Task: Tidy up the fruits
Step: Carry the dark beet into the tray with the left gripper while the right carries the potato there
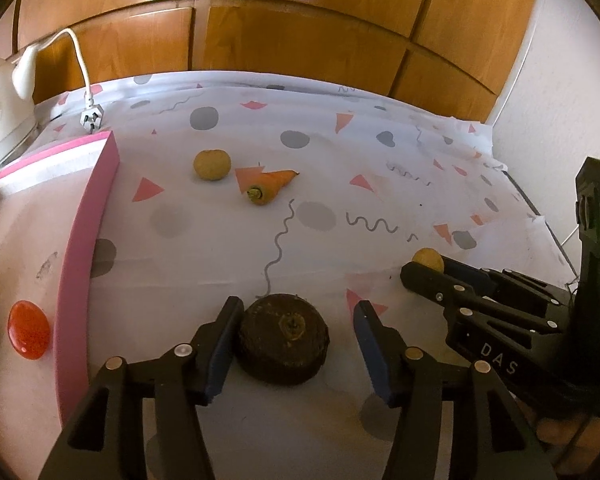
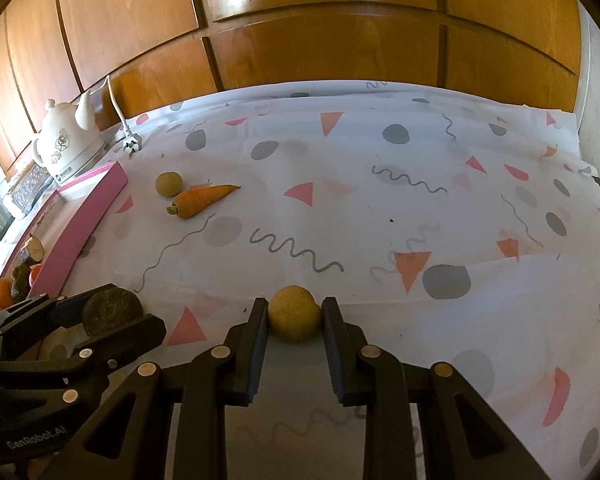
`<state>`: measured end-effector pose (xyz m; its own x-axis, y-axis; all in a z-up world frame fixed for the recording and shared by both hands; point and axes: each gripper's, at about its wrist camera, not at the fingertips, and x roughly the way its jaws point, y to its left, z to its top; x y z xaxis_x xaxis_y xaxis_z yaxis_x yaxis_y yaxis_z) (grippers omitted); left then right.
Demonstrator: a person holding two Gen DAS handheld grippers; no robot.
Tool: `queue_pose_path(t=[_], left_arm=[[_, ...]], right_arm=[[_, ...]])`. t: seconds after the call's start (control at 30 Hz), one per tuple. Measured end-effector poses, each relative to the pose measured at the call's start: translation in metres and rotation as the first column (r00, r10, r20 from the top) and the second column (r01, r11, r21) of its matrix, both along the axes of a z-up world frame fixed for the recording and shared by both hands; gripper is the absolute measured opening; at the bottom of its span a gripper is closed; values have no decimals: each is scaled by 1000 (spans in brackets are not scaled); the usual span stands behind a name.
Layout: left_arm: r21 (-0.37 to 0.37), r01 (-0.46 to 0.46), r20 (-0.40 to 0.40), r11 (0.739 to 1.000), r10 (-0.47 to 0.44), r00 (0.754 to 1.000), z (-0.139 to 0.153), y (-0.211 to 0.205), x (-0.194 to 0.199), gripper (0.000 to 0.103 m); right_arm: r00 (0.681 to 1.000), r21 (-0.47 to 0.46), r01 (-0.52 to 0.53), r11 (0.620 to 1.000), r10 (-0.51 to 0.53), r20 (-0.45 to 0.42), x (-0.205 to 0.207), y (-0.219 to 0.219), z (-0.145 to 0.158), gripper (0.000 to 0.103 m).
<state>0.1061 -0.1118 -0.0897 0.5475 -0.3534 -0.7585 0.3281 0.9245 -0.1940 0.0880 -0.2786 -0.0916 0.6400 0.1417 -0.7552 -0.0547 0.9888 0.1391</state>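
Your left hand-held gripper (image 1: pixel 296 344) stands part open around the dark round fruit (image 1: pixel 283 338) at lower centre, right pad clear. Your right hand-held gripper (image 2: pixel 294 320) pinches the yellow fruit (image 2: pixel 294 318).

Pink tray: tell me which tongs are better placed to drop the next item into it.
Right. The right tongs are already shut on the small yellow fruit, ready to carry. The left tongs sit nearer the pink tray but stand open around the dark round fruit, not gripping it.
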Motion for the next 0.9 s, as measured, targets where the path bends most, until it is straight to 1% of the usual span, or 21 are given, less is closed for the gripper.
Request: queue_pose_path(t=[0.1,0.27,0.47,0.53,0.57,0.67,0.77,0.9], left_arm=[[9,-1,12,1000,1,1000,0,-2,-2,57],[-12,-3,12,1000,3,1000,-1,0,-1,57],[-1,-3,15,1000,3,1000,-1,-1,-2,57],[7,-17,15,1000,16,1000,0,0,-1,49],[20,-33,15,999,32,999,0,1,-1,41],[18,-36,-1,999,36,999,3,5,-1,41],[23,-70,-11,997,70,997,11,10,-4,41],[18,-97,19,995,97,995,28,21,-13,41]], right_arm=[[1000,-2,1,1000,-1,-1,0,1,0,28],[1000,-6,7,1000,-7,-1,1,2,0,27],[1000,-15,14,1000,-14,0,1,3,-1,26],[1000,-14,14,1000,-14,0,1,3,-1,26],[1000,-13,14,1000,-14,0,1,3,-1,26],[1000,-27,14,1000,-14,2,0,4,-1,26],[1000,-52,14,999,-14,4,0,8,-1,26],[1000,-53,16,998,-15,3,1,9,-1,26]])
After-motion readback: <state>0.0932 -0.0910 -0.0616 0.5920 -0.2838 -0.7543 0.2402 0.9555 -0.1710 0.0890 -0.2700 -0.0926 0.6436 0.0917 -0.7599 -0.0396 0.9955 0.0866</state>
